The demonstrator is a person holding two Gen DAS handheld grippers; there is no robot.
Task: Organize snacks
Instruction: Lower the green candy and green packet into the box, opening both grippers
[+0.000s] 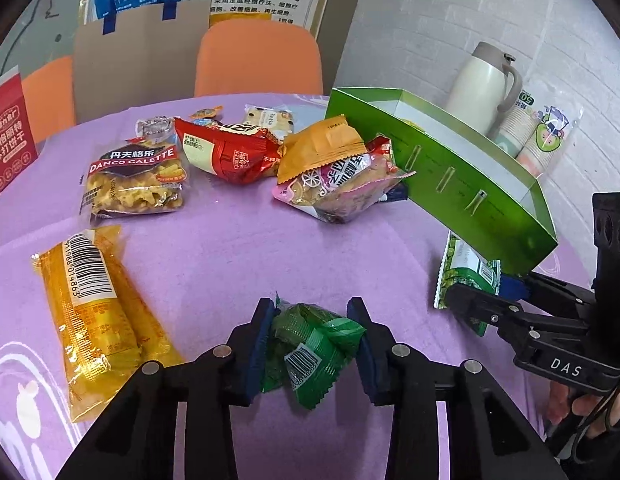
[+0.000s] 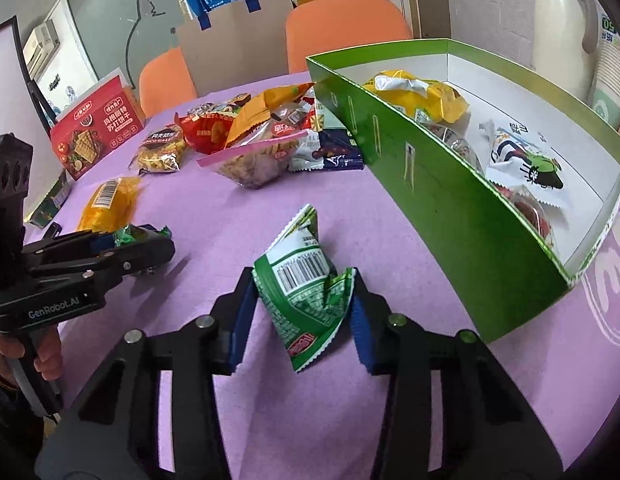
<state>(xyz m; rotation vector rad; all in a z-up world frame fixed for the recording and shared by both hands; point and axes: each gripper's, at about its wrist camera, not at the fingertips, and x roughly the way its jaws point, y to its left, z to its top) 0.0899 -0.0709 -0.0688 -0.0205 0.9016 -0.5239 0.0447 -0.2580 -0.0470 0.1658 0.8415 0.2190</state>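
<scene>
A: We read this as the carry step. Our left gripper [image 1: 314,340] has its blue pads pressed on a small dark-green crinkled foil snack packet [image 1: 310,354], held above the purple tablecloth [image 1: 214,256].

B: Agreed. Our right gripper [image 2: 304,304] is clamped on a light-green and white plastic snack pouch [image 2: 306,284], barcode up, pinched at its lower half, the top poking past the fingertips.

A: The open green cardboard box [image 2: 450,200] sits just right of that pouch and already holds a yellow bag [image 2: 422,96] and a white sachet [image 2: 522,160].

B: Next, we judge, the right must lift over the near wall before letting go; left follows.

A: A loose pile of snacks [image 1: 238,152] waits beyond.
</scene>
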